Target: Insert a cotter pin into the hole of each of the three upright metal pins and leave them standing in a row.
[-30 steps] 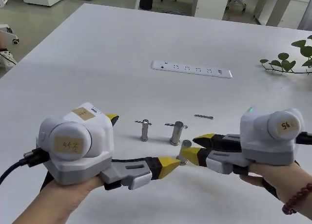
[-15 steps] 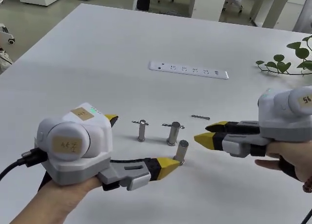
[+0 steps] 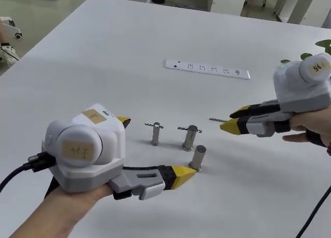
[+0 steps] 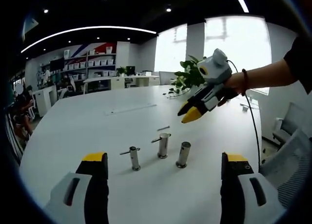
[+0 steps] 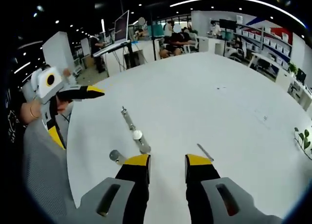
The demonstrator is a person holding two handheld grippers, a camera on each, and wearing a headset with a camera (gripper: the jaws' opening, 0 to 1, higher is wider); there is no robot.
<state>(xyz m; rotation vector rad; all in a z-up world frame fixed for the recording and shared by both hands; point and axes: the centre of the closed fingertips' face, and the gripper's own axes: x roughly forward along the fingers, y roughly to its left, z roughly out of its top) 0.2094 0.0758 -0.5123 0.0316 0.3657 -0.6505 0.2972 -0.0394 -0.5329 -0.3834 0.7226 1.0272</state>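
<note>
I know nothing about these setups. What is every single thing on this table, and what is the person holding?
table: one, white, under everything
power strip: one, white, lying flat at the far side
plant: one, green leaves, far right edge
pins with cotter pins: two, silver metal, upright side by side mid-table
bare pin: one, silver metal, upright, nearer the person than the other two
loose cotter pin: one, thin metal, flat on the table just ahead of the right gripper's tips
left gripper: one, white and grey with yellow tips, jaws wide open, near the bare pin
right gripper: one, same colours, jaws slightly apart, nothing between them
</note>
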